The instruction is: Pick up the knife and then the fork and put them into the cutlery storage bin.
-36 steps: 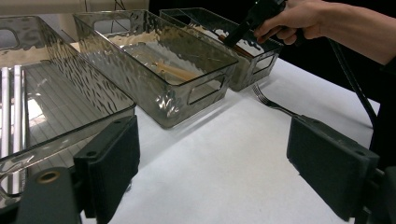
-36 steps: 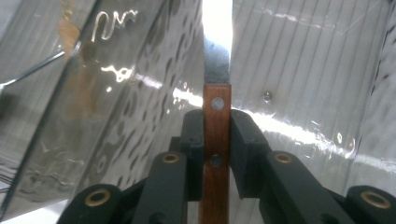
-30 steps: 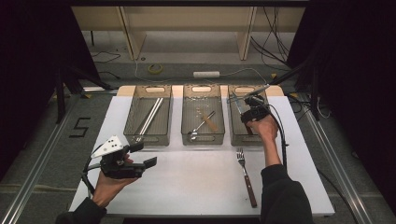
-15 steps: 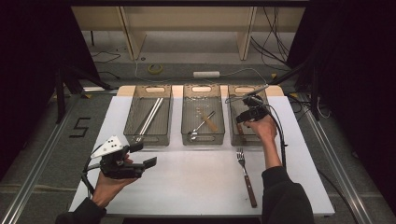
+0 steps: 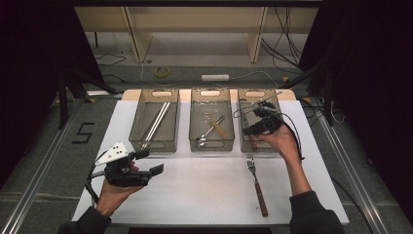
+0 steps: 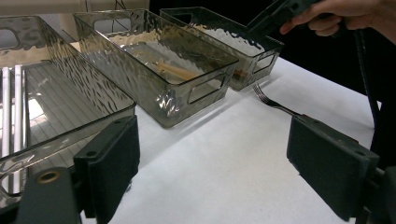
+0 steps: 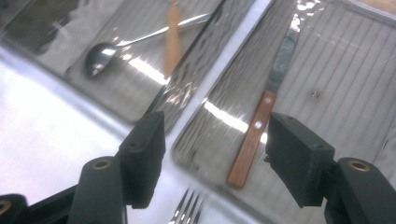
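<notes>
Hovering over the right bin (image 5: pixel 259 127), the right gripper (image 7: pixel 212 154) is held wide open and empty above the knife (image 7: pixel 261 122) lying inside. The fork (image 5: pixel 256 183) lies on the table just before that bin. Risk: jaws could catch the bin wall on descent.

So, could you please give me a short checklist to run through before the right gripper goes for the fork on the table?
1. Right gripper empty with jaws open: ok.
2. Wooden-handled metal fork lying free on the white table, nothing on top of it: ok.
3. Wooden-handled knife lying flat inside the right clear ribbed plastic bin, apart from the jaws: ok.
4. Right gripper positioned over the fork: not ok; it hangs over the right bin's near end, the fork's tines just ahead of that bin.
5. Left gripper open and away from the fork: ok.
6. Which bin the fork belongs in: cannot tell.
</notes>
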A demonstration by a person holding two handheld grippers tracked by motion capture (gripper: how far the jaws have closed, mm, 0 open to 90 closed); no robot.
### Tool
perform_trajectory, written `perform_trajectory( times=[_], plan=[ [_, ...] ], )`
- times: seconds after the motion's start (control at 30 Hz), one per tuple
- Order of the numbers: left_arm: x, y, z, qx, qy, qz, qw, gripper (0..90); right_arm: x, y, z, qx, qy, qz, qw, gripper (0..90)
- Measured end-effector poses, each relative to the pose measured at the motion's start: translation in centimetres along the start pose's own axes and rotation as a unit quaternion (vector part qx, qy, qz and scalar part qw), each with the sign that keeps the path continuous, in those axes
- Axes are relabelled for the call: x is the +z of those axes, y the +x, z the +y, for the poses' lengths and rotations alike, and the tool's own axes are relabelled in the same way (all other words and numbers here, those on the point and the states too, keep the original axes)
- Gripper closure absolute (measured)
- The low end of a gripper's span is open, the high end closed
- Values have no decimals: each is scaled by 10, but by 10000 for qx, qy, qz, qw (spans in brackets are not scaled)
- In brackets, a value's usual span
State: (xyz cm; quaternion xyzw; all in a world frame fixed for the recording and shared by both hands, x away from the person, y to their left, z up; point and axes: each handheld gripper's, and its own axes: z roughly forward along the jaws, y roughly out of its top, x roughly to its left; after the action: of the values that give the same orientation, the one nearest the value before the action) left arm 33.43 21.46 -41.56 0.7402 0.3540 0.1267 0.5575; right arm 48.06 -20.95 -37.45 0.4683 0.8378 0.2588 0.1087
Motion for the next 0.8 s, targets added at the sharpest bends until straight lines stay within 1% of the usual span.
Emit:
perform_trajectory(
  times=[0.17,0.37,0.53,0.63,0.67,0.77,0.8],
  plan=[
    [0,1,0,-29,-11,14,10000,169,-14,12,-15,-211,-128,55,9997,368],
    [0,0,0,-2,6,16,10000,169,-23,24,-33,-338,-85,106,9993,355],
    [0,1,0,-22,-15,21,10000,169,-23,35,-47,-395,-43,65,9992,342],
    [0,0,0,-5,-7,21,10000,169,-21,40,-52,-410,101,27,9991,338],
    [-1,0,0,-8,-9,17,10000,169,-21,41,-54,-401,78,9,9992,338],
    [-1,0,0,-14,-22,19,10000,169,-18,44,-62,-444,214,33,9988,338],
    [-2,0,0,-4,-11,12,10000,169,-17,45,-66,-423,270,65,9987,339]
  ],
)
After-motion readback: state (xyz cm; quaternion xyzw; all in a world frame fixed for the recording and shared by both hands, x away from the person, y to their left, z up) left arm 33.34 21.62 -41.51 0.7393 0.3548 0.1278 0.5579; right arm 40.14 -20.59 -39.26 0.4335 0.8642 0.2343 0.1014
